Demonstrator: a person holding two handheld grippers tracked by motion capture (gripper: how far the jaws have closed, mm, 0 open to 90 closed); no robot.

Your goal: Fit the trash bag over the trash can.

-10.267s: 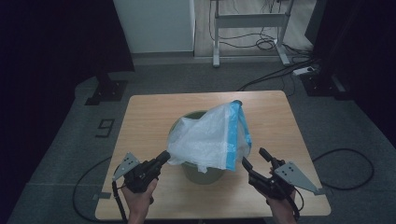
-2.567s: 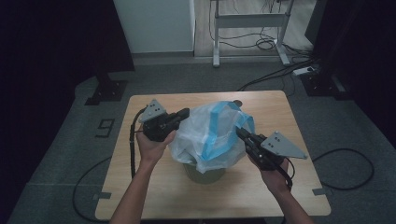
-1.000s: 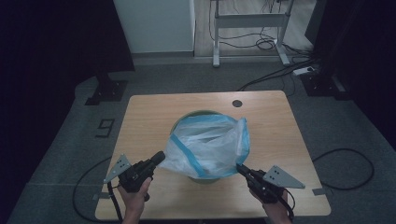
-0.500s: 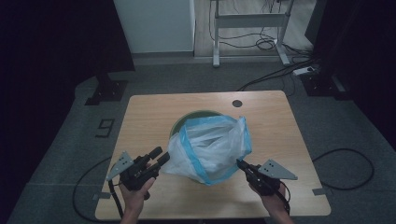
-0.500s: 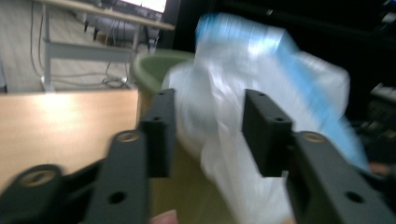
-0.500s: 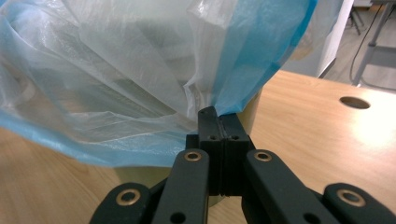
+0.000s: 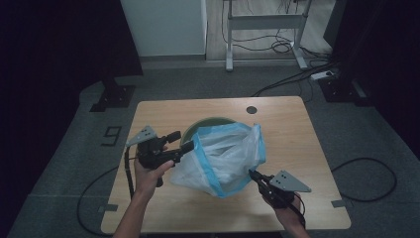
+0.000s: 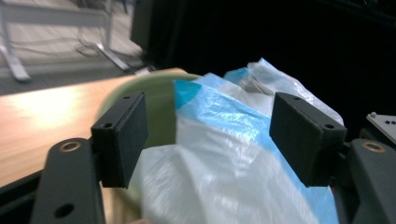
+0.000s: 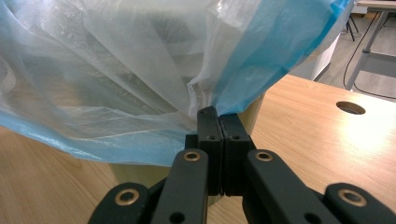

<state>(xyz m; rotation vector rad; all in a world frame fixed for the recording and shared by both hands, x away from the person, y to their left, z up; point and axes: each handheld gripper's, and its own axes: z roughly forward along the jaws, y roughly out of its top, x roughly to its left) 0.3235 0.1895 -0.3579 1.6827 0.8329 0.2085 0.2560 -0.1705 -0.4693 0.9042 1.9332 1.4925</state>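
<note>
Your right gripper (image 9: 219, 116) pinches the bin liner (image 7: 223, 158) hem taut; left gripper (image 8: 210, 135), jaws spread, is lined up to grab the blue edge and stretch it over the green bin (image 7: 205, 124).

Overhead camera, two close gripper cameras

A light wooden table (image 7: 297, 124) stands on a grey floor (image 7: 376, 134). It has a small round hole (image 7: 251, 109) near its far edge, at about 1 o'clock. A white cabinet (image 7: 163, 27) stands at 11 o'clock, and a metal desk frame (image 7: 262, 22) at 12. Black cables (image 7: 366, 173) curl on the floor at 3 o'clock. A number 9 (image 7: 112, 134) is marked on the floor at 9 o'clock
</note>
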